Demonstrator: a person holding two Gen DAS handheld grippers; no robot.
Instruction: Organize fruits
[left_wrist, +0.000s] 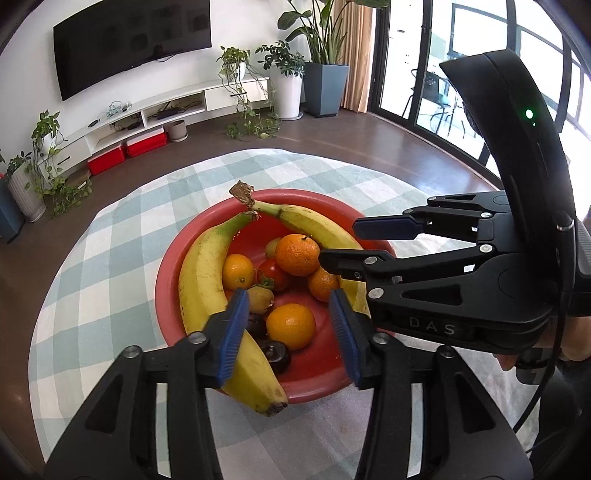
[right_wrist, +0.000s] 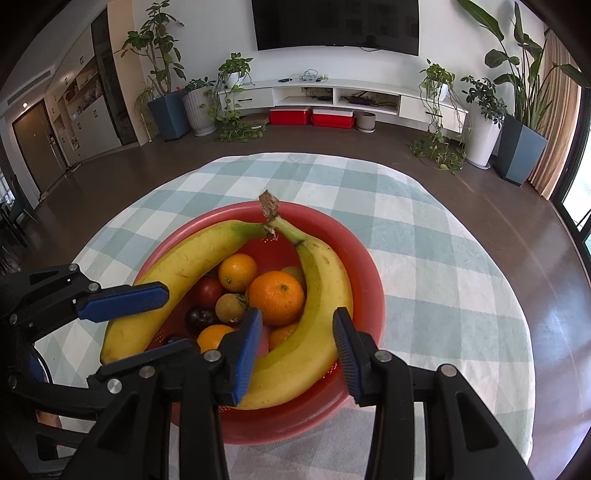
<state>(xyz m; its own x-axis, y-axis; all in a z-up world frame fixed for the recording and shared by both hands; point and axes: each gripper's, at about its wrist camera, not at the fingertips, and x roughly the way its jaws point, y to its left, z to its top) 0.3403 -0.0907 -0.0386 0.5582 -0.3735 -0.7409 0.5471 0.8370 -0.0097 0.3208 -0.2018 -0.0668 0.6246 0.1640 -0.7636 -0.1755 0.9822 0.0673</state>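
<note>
A red bowl (left_wrist: 170, 291) (right_wrist: 369, 273) stands on the checked tablecloth. It holds two joined bananas (left_wrist: 203, 280) (right_wrist: 325, 295), several oranges (left_wrist: 297, 254) (right_wrist: 275, 297), a tomato (left_wrist: 273, 273), small yellow-brown fruits and dark plums (left_wrist: 275, 354). My left gripper (left_wrist: 290, 328) is open above the bowl's near side, over an orange (left_wrist: 290, 325), holding nothing. My right gripper (right_wrist: 297, 350) is open, its jaws either side of the right banana's lower half without gripping it. Each gripper shows in the other's view: the right one (left_wrist: 354, 240), the left one (right_wrist: 155, 321).
The round table (right_wrist: 443, 258) has a green-and-white checked cloth reaching its edges. Beyond it are a dark floor, a white TV shelf (right_wrist: 332, 96), red boxes (right_wrist: 310, 116), potted plants (right_wrist: 480, 122) and glass doors (left_wrist: 424, 74) on the right.
</note>
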